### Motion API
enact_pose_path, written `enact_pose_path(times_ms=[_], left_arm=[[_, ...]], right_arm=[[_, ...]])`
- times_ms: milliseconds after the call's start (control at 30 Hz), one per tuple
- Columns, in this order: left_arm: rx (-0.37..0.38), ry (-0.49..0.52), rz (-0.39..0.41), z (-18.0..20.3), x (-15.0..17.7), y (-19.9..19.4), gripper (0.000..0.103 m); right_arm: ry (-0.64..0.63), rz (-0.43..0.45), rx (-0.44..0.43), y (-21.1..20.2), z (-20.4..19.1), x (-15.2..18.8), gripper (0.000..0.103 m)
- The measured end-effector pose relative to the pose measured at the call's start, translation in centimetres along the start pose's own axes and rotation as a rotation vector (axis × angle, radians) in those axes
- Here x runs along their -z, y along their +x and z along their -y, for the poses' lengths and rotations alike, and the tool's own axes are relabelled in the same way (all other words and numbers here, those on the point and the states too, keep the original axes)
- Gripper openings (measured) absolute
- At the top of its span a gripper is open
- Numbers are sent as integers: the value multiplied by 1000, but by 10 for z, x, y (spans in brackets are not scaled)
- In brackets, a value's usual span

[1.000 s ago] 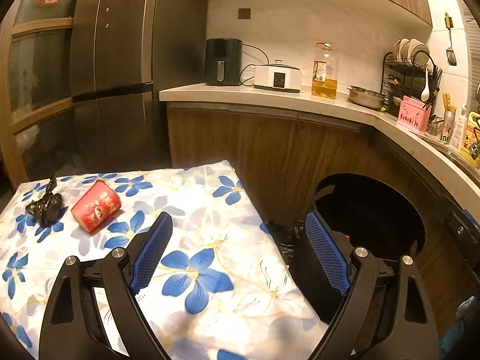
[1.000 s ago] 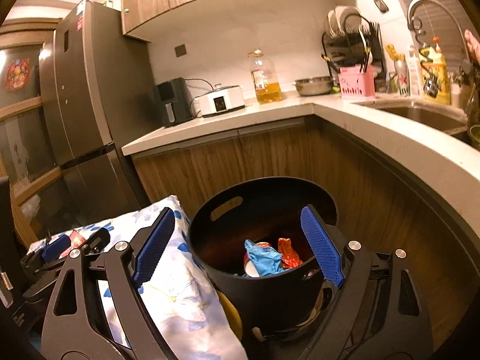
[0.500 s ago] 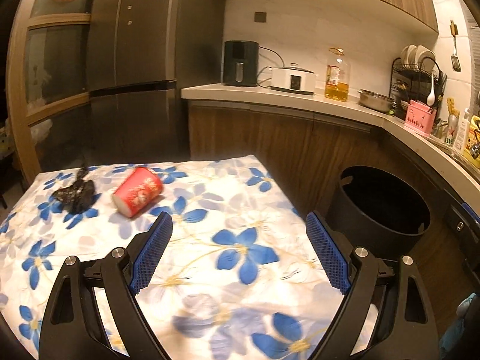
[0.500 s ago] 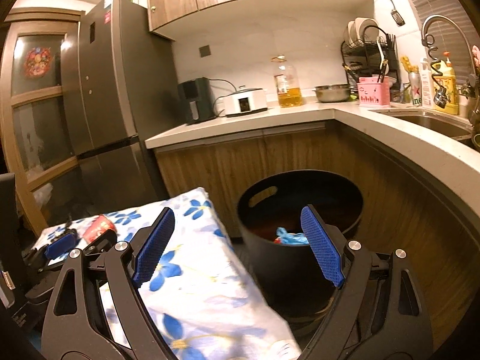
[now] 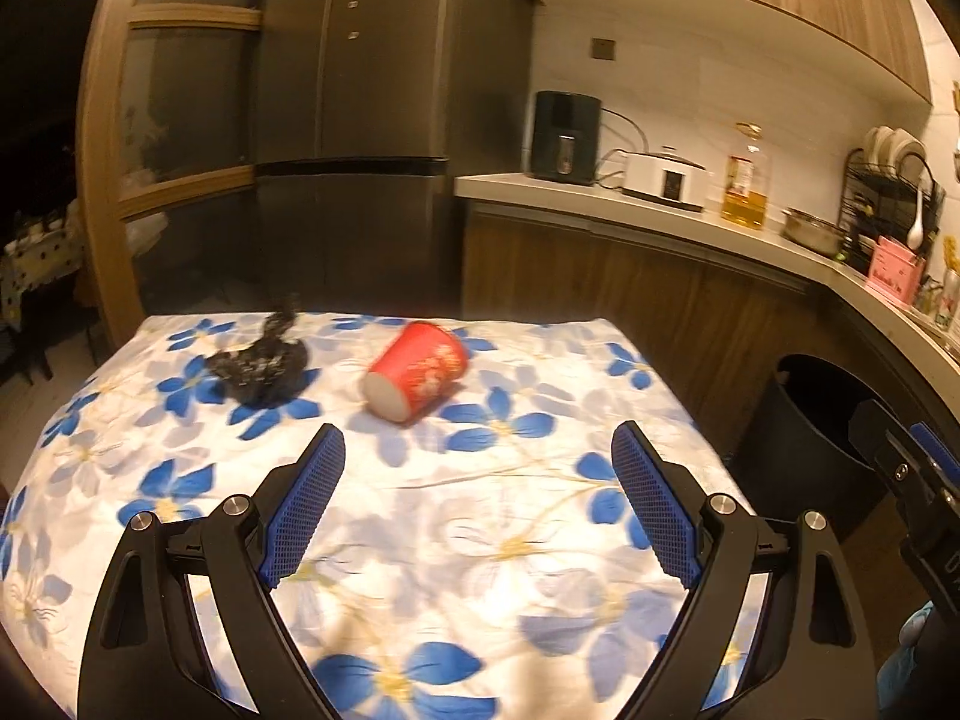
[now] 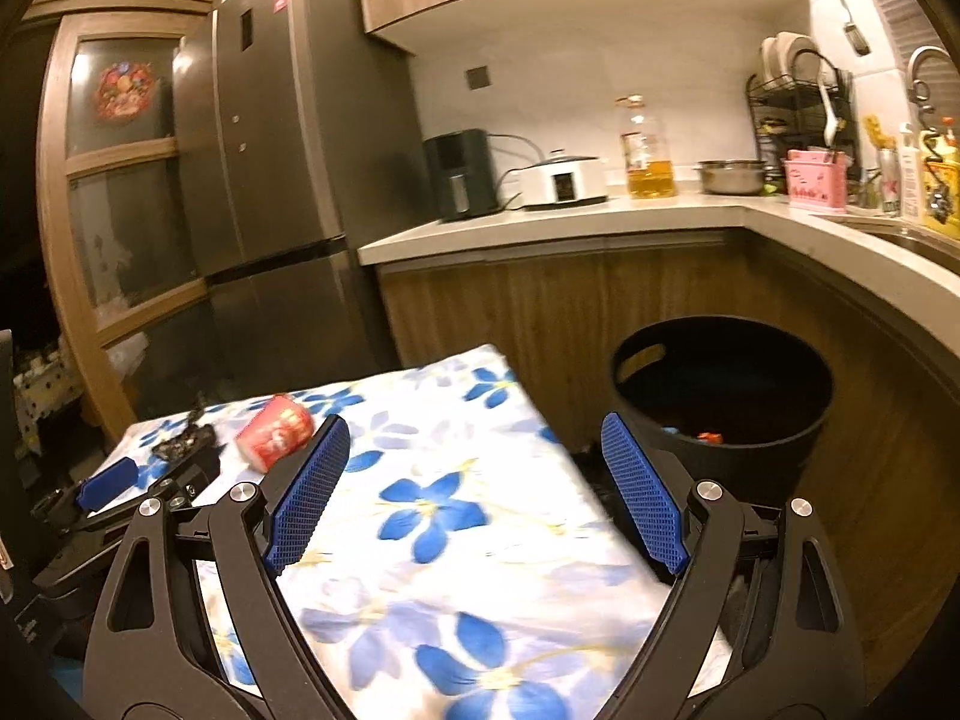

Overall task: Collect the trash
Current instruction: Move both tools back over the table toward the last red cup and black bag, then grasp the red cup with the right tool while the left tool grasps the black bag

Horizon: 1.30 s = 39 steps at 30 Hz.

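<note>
Both grippers have swung away from the bin toward the table since a second ago; the cup and the black wad now sit ahead of the left gripper (image 5: 477,504) instead of off at the left edge. Left jaws wide, nothing between them. Right gripper (image 6: 474,492) same: wide, empty, over the near right part of the flowered tablecloth (image 5: 510,570). Next out, near the middle of the table: red paper cup (image 5: 418,380) on its side, white base toward the camera, and just left of it a crumpled black bag (image 5: 259,367), the two apart. Right of the table, on the floor against the cabinets, the black bin (image 6: 723,396) already has a few scraps in the bottom, something red and something blue. So I'd call it partly done: some trash binned, cup and bag left, neither touched yet. Cup print too blurred to read; labels on the oil bottle (image 6: 647,150) and on the fridge (image 6: 282,138) also unreadable.
</note>
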<state>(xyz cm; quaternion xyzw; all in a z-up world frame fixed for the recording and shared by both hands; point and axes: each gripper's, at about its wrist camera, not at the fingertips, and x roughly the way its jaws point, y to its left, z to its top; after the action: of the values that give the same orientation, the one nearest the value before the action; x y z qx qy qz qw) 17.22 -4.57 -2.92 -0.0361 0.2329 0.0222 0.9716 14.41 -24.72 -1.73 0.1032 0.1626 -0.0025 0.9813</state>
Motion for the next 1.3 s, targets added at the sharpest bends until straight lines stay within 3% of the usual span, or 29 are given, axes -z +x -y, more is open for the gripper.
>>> enact_pose_path(times_ms=[400, 733, 967, 1300], left_arm=[[-122, -79, -12, -76, 4, 10, 87], [-234, -167, -11, -146, 0, 30, 87], [-275, -177, 2, -173, -8, 50, 87], [-271, -185, 4, -190, -26, 82, 87]], right_arm=[[-60, -52, -123, 38, -74, 14, 85], [-64, -122, -201, 109, -151, 26, 85], [-66, -177, -158, 167, -186, 36, 85], [-24, -248, -88, 231, -208, 38, 85]])
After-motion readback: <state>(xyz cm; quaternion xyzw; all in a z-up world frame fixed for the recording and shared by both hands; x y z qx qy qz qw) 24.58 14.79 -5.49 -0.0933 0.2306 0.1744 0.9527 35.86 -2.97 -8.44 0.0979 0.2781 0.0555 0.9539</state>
